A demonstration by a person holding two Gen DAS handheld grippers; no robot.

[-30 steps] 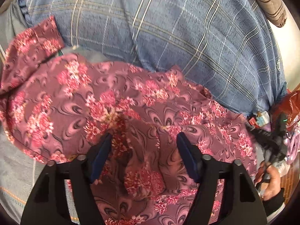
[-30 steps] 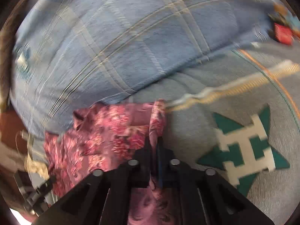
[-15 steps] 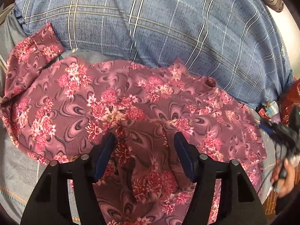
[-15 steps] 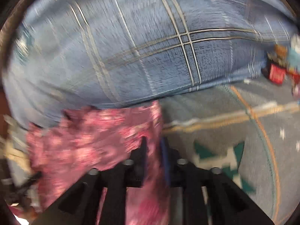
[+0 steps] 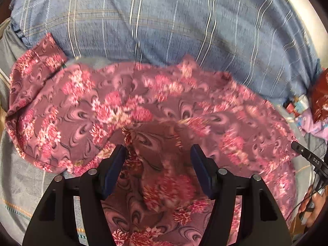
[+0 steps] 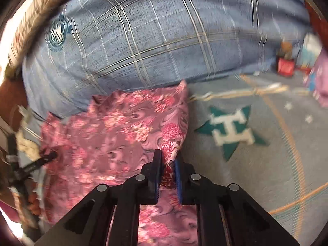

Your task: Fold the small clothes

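step: looks like mid-fold, one edge of the floral garment [image 6: 114,135] being drawn sideways to spread it flat

right gripper [image 6: 168,164]: jaws closing in on a bunched bit of the garment's edge, cloth sits right between the pads

left gripper [image 5: 157,164]: standing fairly wide, a raised fold of the same cloth between the jaws; the pads don't seem to press on it, though the blur makes that hard to call

garment: spread on the grey bedspread [image 6: 256,174], its far edge against the blue plaid pillow [image 5: 174,24]

next move: I'd guess carry that edge over the middle, keeping it taut so it doesn't bunch

room: green star patch [image 6: 231,129] just beside the garment; red and purple clutter past it, too blurry to name
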